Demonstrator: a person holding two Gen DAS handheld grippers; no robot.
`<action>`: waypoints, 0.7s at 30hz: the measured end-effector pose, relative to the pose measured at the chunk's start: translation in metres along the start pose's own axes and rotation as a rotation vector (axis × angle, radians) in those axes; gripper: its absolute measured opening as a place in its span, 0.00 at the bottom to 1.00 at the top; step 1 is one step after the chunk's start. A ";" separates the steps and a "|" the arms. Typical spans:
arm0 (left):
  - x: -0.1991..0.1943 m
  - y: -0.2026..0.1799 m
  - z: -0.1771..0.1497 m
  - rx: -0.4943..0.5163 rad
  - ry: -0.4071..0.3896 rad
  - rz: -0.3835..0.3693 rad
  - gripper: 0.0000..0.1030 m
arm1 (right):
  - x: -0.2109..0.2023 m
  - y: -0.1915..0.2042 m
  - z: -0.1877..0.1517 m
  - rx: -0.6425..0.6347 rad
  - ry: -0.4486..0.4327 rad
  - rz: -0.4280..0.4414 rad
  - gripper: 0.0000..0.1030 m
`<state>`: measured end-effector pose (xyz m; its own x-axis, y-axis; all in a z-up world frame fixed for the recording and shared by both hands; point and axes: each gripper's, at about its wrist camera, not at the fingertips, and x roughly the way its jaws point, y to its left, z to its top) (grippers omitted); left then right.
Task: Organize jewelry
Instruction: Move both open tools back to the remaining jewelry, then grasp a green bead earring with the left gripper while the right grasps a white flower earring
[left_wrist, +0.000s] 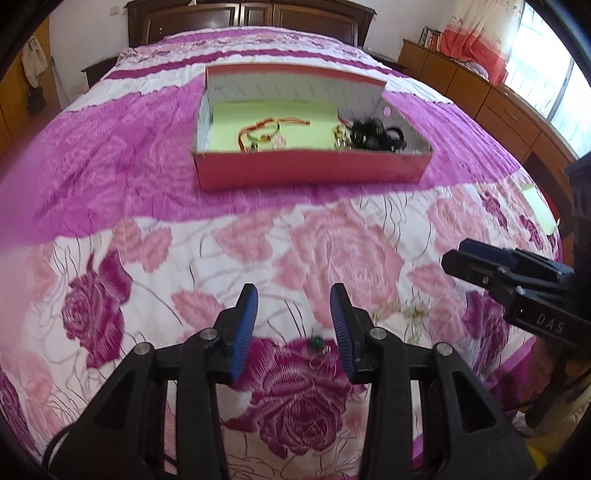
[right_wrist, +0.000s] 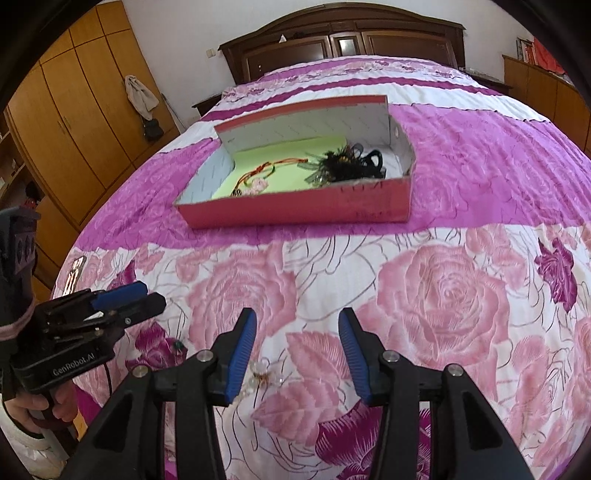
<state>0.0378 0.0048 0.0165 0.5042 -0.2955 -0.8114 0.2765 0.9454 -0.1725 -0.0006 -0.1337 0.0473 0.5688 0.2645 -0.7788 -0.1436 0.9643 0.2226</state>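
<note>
Jewelry was noted in two places: a small green-stoned metal piece (left_wrist: 317, 341) and a clear-beaded pearly piece (right_wrist: 263, 373) lay loose on the pink rose-printed quilted bedspread (left_wrist: 332, 251), while cord bracelets (left_wrist: 264, 129) and black hair ties (left_wrist: 373, 134) were already in the shallow red cardboard box (left_wrist: 310, 168) at 12 o'clock.

The left gripper (left_wrist: 293, 317) was spread and empty, with the green piece low between its fingers. The right gripper (right_wrist: 297, 339) was likewise spread and empty, the beaded piece just beside its 9 o'clock finger.

Risks judged: the soft, creased quilt could be pinched along with a small piece. The off-centre beaded piece could be nudged aside rather than caught. The two grippers, working near each other, could collide.

The left wrist view alone showed the green piece centred. The right wrist view alone showed a hand (right_wrist: 26, 410) on the left gripper's handle.
</note>
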 end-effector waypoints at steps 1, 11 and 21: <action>0.001 -0.001 -0.003 0.002 0.008 -0.003 0.31 | 0.001 0.001 -0.002 -0.001 0.004 0.004 0.48; 0.005 -0.011 -0.020 0.042 0.033 -0.022 0.26 | 0.007 0.005 -0.011 -0.021 0.033 0.003 0.48; 0.021 -0.017 -0.030 0.072 0.079 -0.029 0.04 | 0.011 0.008 -0.015 -0.027 0.053 0.018 0.48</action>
<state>0.0198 -0.0131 -0.0147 0.4294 -0.3084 -0.8488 0.3498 0.9233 -0.1585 -0.0073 -0.1232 0.0315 0.5226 0.2814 -0.8048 -0.1758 0.9592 0.2212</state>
